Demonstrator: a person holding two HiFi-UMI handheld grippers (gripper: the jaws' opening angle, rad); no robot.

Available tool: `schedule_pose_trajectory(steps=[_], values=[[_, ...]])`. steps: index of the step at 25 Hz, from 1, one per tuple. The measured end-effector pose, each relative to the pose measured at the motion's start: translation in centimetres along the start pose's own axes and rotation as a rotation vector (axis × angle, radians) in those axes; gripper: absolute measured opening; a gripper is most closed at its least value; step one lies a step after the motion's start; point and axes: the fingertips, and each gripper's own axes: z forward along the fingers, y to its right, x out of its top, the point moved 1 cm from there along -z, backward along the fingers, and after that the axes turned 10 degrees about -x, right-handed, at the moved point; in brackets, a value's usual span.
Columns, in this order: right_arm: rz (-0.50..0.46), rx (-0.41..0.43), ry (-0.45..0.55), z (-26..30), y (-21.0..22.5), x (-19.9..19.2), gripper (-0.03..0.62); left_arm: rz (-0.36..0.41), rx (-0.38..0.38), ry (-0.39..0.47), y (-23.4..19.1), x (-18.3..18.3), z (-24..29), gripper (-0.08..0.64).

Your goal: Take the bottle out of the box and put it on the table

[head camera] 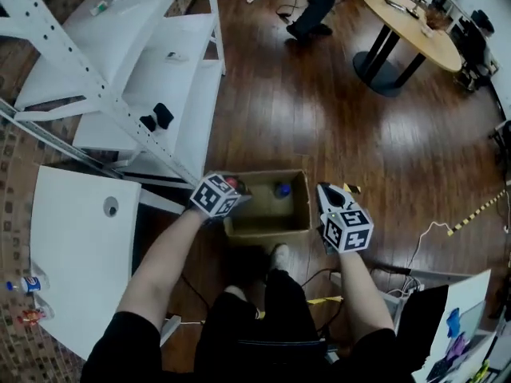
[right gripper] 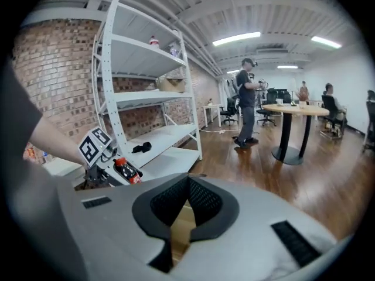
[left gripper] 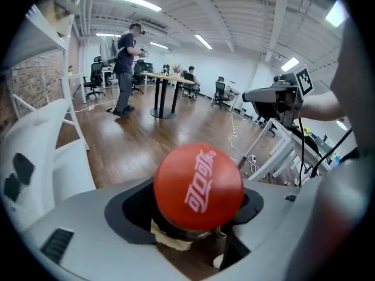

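Now left claw (head camera: 233,188) grips red-capped bottle (left gripper: 198,186), right claw (right gripper: 187,206) clenched empty, blue-capped bottle (head camera: 282,189) in box (head camera: 267,223).

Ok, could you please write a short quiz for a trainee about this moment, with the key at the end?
1. True or false: the left gripper is closed on the red-capped bottle.
2. Which colour is the cap of the second bottle, the one inside the cardboard box? A) blue B) green C) yellow
3. Fill in: between its jaws, the right gripper holds ____.
Key: 1 true; 2 A; 3 nothing.
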Motion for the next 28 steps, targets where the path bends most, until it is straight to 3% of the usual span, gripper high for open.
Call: schedule_pose_trajectory(steps=[5, 12, 20, 28], values=[[-0.148, 0.095, 0.071, -4.2, -8.2, 9.9, 0.002, -0.075, 0.16, 0.2, 4.1, 6.9, -14.6, 0.314], [-0.28, 0.263, 0.164, -6.8, -20.6, 19.0, 0.002, -0.107, 0.389, 0.307, 6.8, 9.4, -32.0, 0.314], [-0.432, 0.529, 0.185, -7.0, -32.9, 21.0, 0.003, -0.254, 0.668, 0.397, 9.1, 3.5, -45.9, 0.314], [-0.639, 0.896, 0.187, -7.0, -50.5, 20.4, 0.002, -0.49, 1.008, 0.433, 13.3, -8.2, -57.7, 0.314]])
